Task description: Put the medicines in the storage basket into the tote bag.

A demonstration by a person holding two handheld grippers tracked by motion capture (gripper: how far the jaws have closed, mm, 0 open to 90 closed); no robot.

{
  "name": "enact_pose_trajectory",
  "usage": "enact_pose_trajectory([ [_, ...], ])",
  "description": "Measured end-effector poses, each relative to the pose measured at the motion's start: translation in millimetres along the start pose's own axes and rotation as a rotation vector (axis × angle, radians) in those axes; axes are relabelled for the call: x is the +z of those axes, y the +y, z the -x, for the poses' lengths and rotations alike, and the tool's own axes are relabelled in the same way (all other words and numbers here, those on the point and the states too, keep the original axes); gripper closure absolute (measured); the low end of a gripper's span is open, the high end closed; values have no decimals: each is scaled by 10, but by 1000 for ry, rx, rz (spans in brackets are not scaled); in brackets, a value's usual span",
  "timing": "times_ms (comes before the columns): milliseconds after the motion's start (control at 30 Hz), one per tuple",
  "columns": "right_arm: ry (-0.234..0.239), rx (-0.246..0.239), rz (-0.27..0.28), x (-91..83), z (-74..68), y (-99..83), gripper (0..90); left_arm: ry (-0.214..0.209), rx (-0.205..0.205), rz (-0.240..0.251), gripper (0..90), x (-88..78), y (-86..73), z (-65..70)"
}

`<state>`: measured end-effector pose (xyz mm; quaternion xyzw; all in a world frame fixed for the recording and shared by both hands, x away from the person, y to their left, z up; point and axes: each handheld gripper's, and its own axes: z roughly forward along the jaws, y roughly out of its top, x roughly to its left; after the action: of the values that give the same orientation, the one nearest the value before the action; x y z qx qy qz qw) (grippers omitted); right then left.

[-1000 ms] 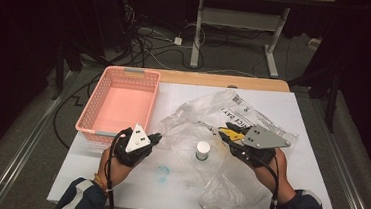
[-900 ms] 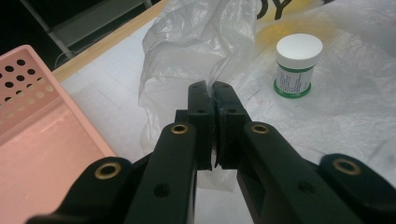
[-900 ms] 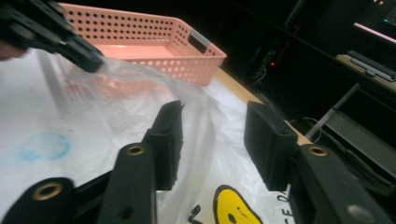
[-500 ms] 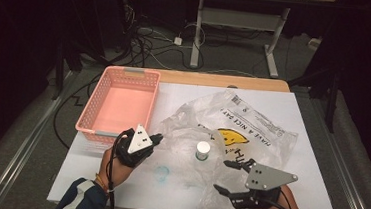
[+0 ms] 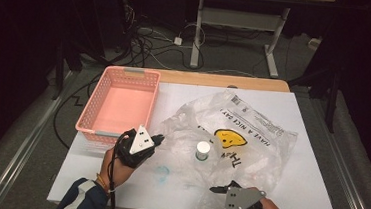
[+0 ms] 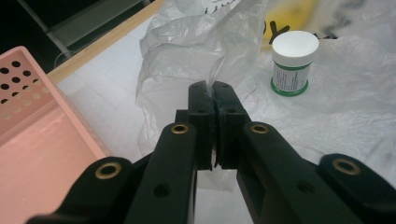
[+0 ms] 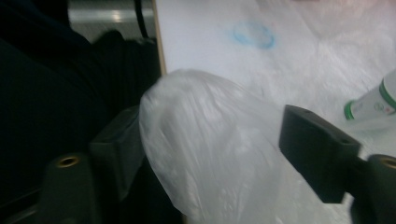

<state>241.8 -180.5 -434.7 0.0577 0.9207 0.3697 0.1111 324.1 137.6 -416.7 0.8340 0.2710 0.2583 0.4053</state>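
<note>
- High view: 1 pink basket [image 5: 118, 105] sits at the table's [image 5: 309, 169] left, just behind the left claw [image 5: 156, 139]. 1 clear plastic bag [image 5: 251, 140] with a yellow face print lies spread across the middle, and 1 white-capped jar [image 5: 202, 150] stands upright under its film. A blue ring mark [image 5: 162, 171] lies on the table near the left claw. The right claw [image 5: 219, 190] hovers at the bag's near edge, close to the table's front.
- Left gripper view: the left claw [image 6: 212, 93] is closed tight, pinching a raised fold of the bag [image 6: 187, 60]. The jar [image 6: 293, 63] stands beyond it to the right, apart; the basket [image 6: 32, 140] is at left.
- Right gripper view: the right claw [image 7: 205, 158] stands wide, its jaws having just been opening; a bulging lump of bag [image 7: 210, 154] sits between them, seemingly not squeezed. The jar [image 7: 373, 105] is at the right edge, the ring mark [image 7: 254, 33] beyond.
</note>
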Motion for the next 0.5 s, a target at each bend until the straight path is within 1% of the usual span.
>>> enact_pose_trajectory([
  [33,-29,2,-16,11,-4,-4,466,0,0,0,848,0,0,-1],
  [67,-41,-6,-17,9,9,-12,566,0,0,0,849,0,0,-1],
  [100,-39,3,-14,3,27,-16,613,-1,1,-2,849,4,-1,-1],
  [133,-43,7,-10,-2,46,-20,691,-1,1,-2,849,4,-1,-1],
  [167,-66,7,-15,-12,58,-23,729,-2,1,-1,848,6,2,2],
  [200,-78,16,-11,-21,79,-27,778,-2,1,-1,848,6,2,2],
  [267,-103,25,16,-73,117,-34,846,-1,1,3,848,2,5,3],
  [300,-123,30,34,-107,133,-27,860,1,1,4,848,-1,7,2],
  [367,-161,26,82,-192,163,-9,877,6,7,4,848,-2,15,-4],
  [400,-189,31,101,-234,180,3,880,9,8,8,848,-3,24,-12],
  [433,-207,40,125,-276,202,12,885,15,0,23,848,-9,46,-30],
  [500,-262,47,166,-353,248,32,889,15,0,28,848,-13,61,-38],
])
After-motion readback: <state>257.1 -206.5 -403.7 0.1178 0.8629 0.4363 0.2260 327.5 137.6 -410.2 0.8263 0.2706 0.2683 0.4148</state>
